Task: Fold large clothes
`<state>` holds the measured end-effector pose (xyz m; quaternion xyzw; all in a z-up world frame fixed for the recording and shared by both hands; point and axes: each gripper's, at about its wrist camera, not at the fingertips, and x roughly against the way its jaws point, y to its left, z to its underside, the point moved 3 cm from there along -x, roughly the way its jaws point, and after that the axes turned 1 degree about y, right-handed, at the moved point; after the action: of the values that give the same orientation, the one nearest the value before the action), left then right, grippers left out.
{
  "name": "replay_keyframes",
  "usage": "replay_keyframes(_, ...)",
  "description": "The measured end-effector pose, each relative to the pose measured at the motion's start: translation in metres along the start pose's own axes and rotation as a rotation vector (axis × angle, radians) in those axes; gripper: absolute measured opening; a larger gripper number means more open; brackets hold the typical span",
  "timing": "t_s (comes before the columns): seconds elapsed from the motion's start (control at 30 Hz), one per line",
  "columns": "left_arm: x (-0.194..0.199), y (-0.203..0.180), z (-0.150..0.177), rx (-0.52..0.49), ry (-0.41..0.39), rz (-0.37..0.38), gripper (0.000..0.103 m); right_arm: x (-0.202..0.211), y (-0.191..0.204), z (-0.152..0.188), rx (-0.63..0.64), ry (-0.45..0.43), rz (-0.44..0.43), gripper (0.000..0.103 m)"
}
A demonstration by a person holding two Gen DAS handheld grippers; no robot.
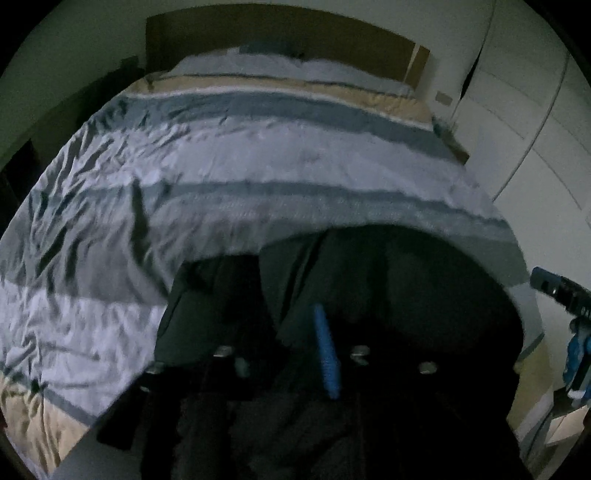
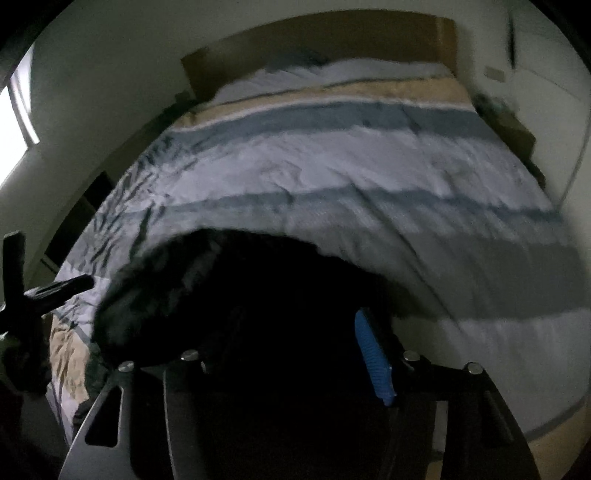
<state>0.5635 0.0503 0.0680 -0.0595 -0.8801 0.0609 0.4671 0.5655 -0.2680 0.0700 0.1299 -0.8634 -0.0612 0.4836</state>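
Note:
A large black garment [image 1: 388,280] lies bunched at the near end of a bed with a striped blue, grey and beige cover [image 1: 258,155]. My left gripper [image 1: 284,354] hangs above it, its blue pad [image 1: 327,350] standing apart from the dark opposite finger; no cloth is visibly pinched. In the right wrist view the same garment [image 2: 177,295], fuzzy along its edge, spreads under my right gripper [image 2: 280,369]. Its jaws stand wide, and only the blue pad [image 2: 371,362] shows clearly. The dark makes the fingertips hard to read. Each gripper appears at the other view's edge: right gripper [image 1: 570,332], left gripper [image 2: 26,295].
A brown headboard [image 1: 280,33] backs the bed against the far wall. White wardrobe doors [image 1: 517,122] run along the right side. Dark furniture [image 1: 22,158] stands left of the bed. A bright window [image 2: 14,122] is at far left. The striped cover [image 2: 369,166] is wrinkled on its left half.

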Motion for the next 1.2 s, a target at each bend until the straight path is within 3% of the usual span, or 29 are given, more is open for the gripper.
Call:
replay_keyframes(0.27,-0.037,-0.048,-0.022,-0.037,0.011,0.078,0.038,-0.041,0.051,-0.02,0.109,0.024,-0.087,0.069)
replay_keyframes(0.5,-0.085,-0.066,0.005,-0.061,0.073,0.093,0.038,-0.078,0.067,-0.002,0.174,0.086,-0.112,0.07)
replay_keyframes(0.67,-0.105,-0.054,0.045,-0.031,0.111,0.075,0.038,-0.097,0.058,0.033,0.199,0.15,-0.077,0.07)
replay_keyframes(0.8,-0.116,-0.053,0.073,-0.082,0.114,0.02,0.038,-0.108,0.051,0.058,0.215,0.174,-0.05,0.071)
replay_keyframes(1.2,-0.15,-0.057,0.105,-0.142,0.121,-0.059,0.038,-0.144,0.046,0.091,0.242,0.199,-0.017,0.071)
